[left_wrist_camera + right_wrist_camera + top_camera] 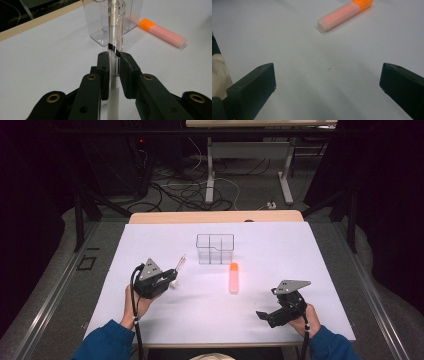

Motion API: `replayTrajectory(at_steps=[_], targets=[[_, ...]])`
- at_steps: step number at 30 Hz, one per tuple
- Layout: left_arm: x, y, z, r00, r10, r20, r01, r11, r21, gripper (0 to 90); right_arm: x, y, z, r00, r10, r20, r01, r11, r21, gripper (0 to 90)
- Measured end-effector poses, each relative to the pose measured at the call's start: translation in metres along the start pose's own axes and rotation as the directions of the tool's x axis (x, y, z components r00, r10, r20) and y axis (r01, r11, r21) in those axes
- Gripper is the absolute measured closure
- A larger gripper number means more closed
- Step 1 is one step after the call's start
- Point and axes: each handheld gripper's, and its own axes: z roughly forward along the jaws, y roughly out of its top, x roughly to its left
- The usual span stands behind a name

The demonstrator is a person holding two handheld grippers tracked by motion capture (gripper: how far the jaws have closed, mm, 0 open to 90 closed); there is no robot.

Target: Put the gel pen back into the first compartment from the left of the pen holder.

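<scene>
Jaws clamp pen (pixel 115 37), pointing toward organizer (pixel 100 20)

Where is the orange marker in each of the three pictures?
High view: the orange marker lies mid-table, just in front of the clear box, between the two grippers.
Left gripper view: upper right, right of the clear pen that the left gripper holds.
Right gripper view: top, right of centre, beyond the open right gripper.
Shared landmark: the white table.
</scene>
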Motion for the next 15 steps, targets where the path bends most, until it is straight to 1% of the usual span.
replayTrajectory(at_steps=[3, 6, 11, 13, 15], targets=[[-0.001, 0.003, 0.005, 1.0, 0.0, 0.002, 0.0, 1.0, -0.008, 79.6, 0.0, 0.0, -0.001, 1.0, -0.003, -0.007, 0.003, 1.0, 0.017, 0.0], [-0.001, 0.007, 0.009, 0.9999, 0.01, 0.006, -0.01, 0.9999, -0.007, 79.6, 0.0, 0.0, -0.001, 1.0, -0.003, -0.007, 0.003, 1.0, 0.018, 0.0], [-0.002, 0.015, 0.017, 0.9999, 0.015, 0.003, -0.015, 0.9996, -0.023, 79.6, 0.0, 0.0, -0.002, 1.0, -0.002, -0.009, 0.002, 1.0, 0.017, 0.0], [-0.002, 0.018, 0.021, 0.9998, 0.019, 0.003, -0.019, 0.9996, -0.023, 79.6, 0.0, 0.0, -0.001, 1.0, -0.002, -0.006, 0.002, 1.0, 0.007, 0.0], [-0.002, 0.021, 0.024, 0.9997, 0.022, 0.005, -0.022, 0.9995, -0.02, 79.5, 0.0, 0.0, -0.002, 1.0, -0.003, -0.009, 0.003, 1.0, 0.017, 0.0]])
